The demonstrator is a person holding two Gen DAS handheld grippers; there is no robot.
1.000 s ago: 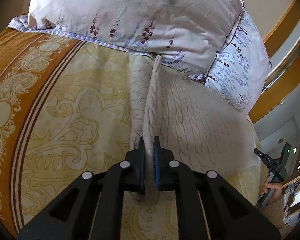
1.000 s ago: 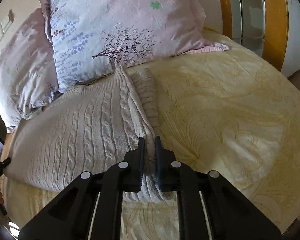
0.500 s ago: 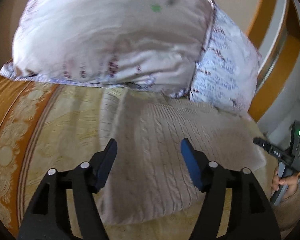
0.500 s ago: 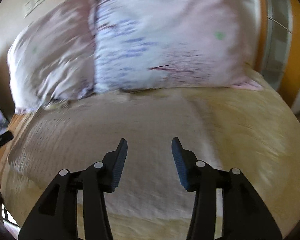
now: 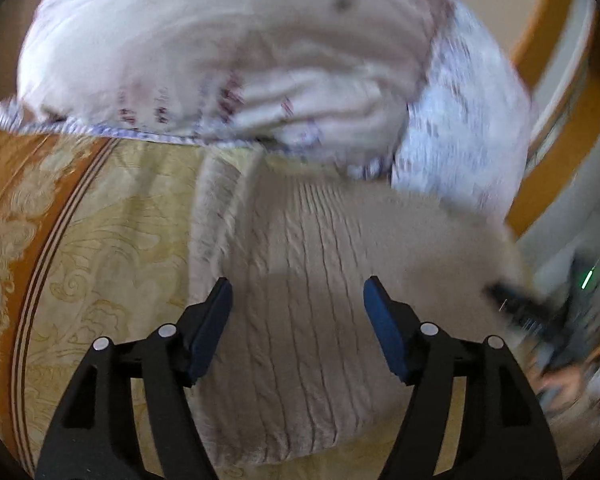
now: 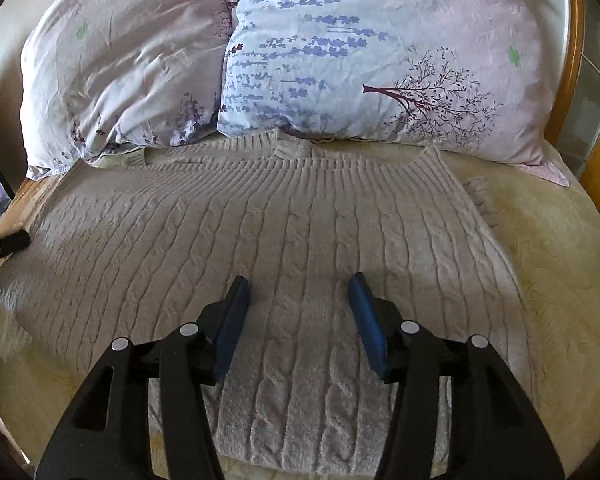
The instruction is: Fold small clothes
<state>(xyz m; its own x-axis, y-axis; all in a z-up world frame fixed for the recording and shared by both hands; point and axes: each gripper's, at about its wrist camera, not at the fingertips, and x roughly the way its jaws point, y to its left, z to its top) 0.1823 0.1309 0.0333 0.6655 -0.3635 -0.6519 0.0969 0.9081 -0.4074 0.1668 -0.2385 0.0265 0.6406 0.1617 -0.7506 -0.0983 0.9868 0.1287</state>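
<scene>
A beige cable-knit sweater [image 6: 300, 220] lies flat on the yellow patterned bedspread [image 6: 560, 280], its ribbed neckline toward the pillows. In the right wrist view, my right gripper [image 6: 299, 280] hovers over the sweater's lower middle; its jaws are opening, and the pads press on nothing. In the blurred left wrist view, my left gripper [image 5: 298, 286] stands open above the sweater [image 5: 308, 320] near its left edge, with no cloth pinched. A ribbed cuff [image 6: 480, 200] pokes out at the sweater's right side.
Two floral pillows [image 6: 120, 64] [image 6: 380, 60] lean at the head of the bed just beyond the sweater. A wooden headboard [image 6: 576, 80] rises at the right. The bedspread's orange border [image 5: 4, 208] runs along the left. The other gripper's black tip [image 6: 4, 246] shows at the left edge.
Both grippers let go of the pinched sweater folds and opened wide. The sweater now lies spread flat. The right gripper swung across to face the sweater's middle; the left one lifted slightly.
</scene>
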